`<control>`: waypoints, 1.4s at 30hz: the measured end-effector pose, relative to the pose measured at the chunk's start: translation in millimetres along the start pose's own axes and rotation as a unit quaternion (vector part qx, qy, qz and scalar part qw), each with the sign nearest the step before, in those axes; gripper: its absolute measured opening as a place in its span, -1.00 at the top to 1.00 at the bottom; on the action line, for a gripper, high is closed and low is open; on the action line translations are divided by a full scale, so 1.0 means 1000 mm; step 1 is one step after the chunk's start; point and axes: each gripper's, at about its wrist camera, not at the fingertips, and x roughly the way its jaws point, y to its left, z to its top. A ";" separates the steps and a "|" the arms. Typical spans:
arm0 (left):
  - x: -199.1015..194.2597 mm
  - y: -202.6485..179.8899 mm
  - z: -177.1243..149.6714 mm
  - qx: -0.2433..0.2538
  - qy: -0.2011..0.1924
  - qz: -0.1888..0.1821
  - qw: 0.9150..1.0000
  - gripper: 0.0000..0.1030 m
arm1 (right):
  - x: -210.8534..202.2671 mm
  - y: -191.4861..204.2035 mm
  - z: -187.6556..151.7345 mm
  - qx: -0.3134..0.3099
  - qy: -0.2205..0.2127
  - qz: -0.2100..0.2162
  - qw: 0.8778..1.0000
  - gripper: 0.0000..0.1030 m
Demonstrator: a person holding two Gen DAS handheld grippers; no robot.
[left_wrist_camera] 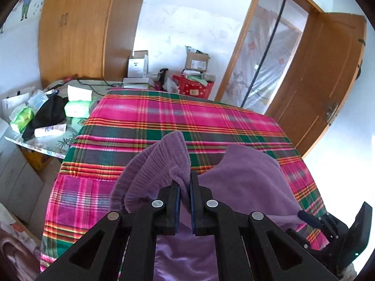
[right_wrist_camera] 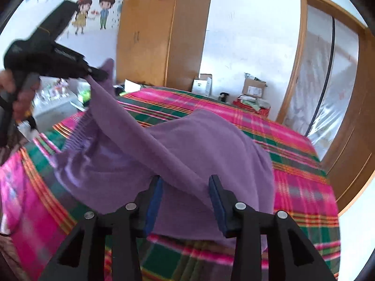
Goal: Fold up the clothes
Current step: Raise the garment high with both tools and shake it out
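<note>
Left wrist view: the left tool (left_wrist_camera: 185,182) is clamped on the ribbed waistband edge of the purple garment (left_wrist_camera: 248,178), lifting it clear of the bed (left_wrist_camera: 164,114). Right wrist view: the right tool (right_wrist_camera: 186,187) stands about half open, its pads apart; cloth lies between them but is not pinched. The rest of the garment drapes in a slack mound on the plaid bedcover.

Handling, as judged: the fabric is light, soft and limp, with a satin-like lining that may slip. It carries no shape of its own. Take hold at the thicker ribbed band or a seam, near a corner, and keep both holds taut to prevent sagging.
</note>
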 end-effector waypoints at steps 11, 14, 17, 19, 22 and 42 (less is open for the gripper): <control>-0.002 0.028 0.007 -0.023 -0.012 0.000 1.000 0.86 | 0.031 -0.035 0.000 0.023 0.056 -0.086 0.994 0.18; -0.003 0.037 0.012 -0.035 -0.017 -0.003 0.999 0.86 | 0.030 -0.053 0.000 0.077 0.055 -0.097 0.991 0.32; -0.005 0.042 0.017 -0.041 -0.023 -0.008 0.999 0.86 | 0.025 -0.064 0.006 0.115 0.046 -0.101 0.987 0.73; -0.006 0.043 0.020 -0.041 -0.024 -0.013 0.999 0.86 | 0.021 -0.066 0.012 0.124 0.036 -0.112 0.985 0.88; -0.010 0.041 0.022 -0.035 -0.032 -0.014 0.999 0.86 | 0.001 -0.062 0.027 0.111 -0.006 -0.143 0.983 0.93; -0.059 0.029 0.065 -0.027 -0.112 -0.040 0.993 0.86 | -0.099 -0.031 0.160 0.002 -0.200 -0.286 0.937 0.95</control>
